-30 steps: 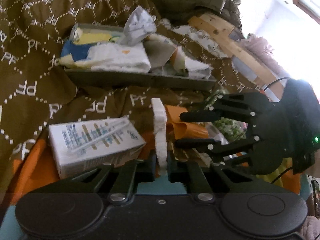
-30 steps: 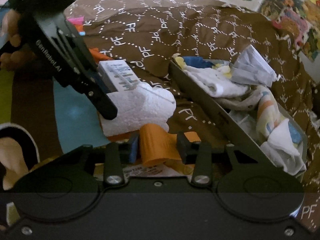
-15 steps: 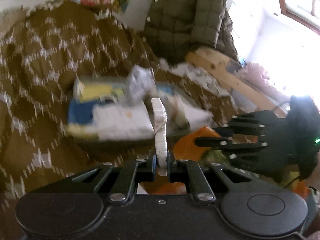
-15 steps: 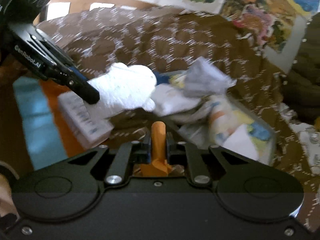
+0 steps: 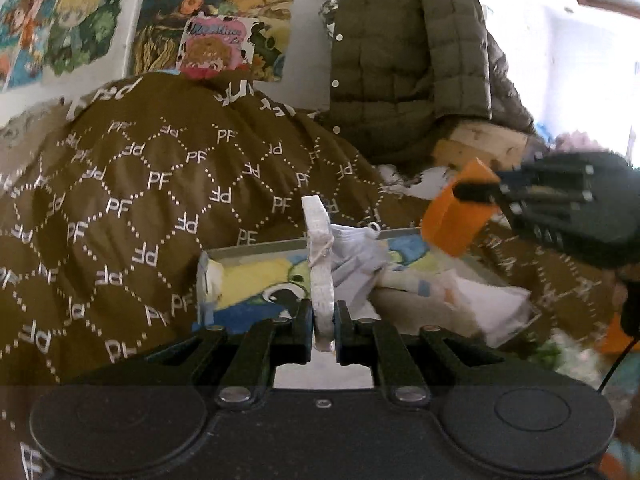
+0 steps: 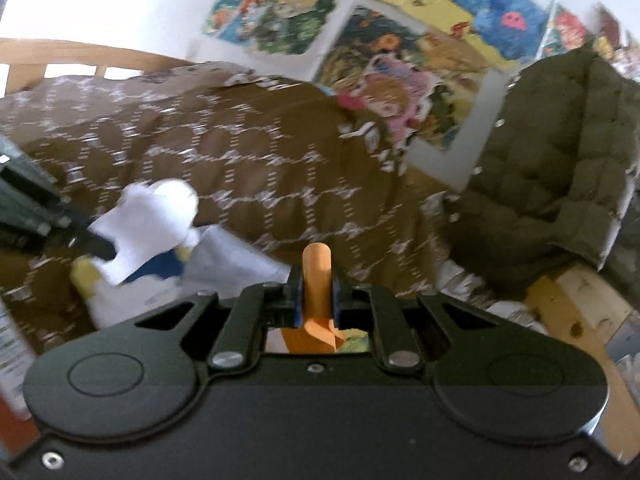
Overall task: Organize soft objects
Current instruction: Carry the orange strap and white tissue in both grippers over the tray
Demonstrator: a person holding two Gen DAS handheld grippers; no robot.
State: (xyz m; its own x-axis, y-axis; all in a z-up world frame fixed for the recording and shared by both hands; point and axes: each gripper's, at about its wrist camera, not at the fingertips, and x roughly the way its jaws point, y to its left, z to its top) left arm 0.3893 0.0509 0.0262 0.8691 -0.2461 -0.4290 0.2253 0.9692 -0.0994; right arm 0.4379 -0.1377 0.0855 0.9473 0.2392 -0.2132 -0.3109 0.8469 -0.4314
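Note:
My left gripper (image 5: 323,316) is shut on a flat white foam piece (image 5: 318,248), held edge-on above the grey tray (image 5: 256,246) of soft cloths. The same white piece shows in the right wrist view (image 6: 154,216), at the left. My right gripper (image 6: 316,300) is shut on an orange foam piece (image 6: 317,280). In the left wrist view that orange piece (image 5: 456,212) hangs in the right gripper (image 5: 476,192) over the tray's right end. The tray holds a yellow and blue cloth (image 5: 260,284) and white cloths (image 5: 492,304).
A brown quilt with white PF lettering (image 5: 160,184) lies behind and around the tray. An olive quilted jacket (image 5: 404,68) hangs at the back right over a wooden bed frame (image 5: 480,140). Cartoon posters (image 5: 208,40) cover the wall.
Both grippers have lifted up and forward with their foam pieces, from low beside the white box to above the tray. The right gripper closed fully on the orange piece.

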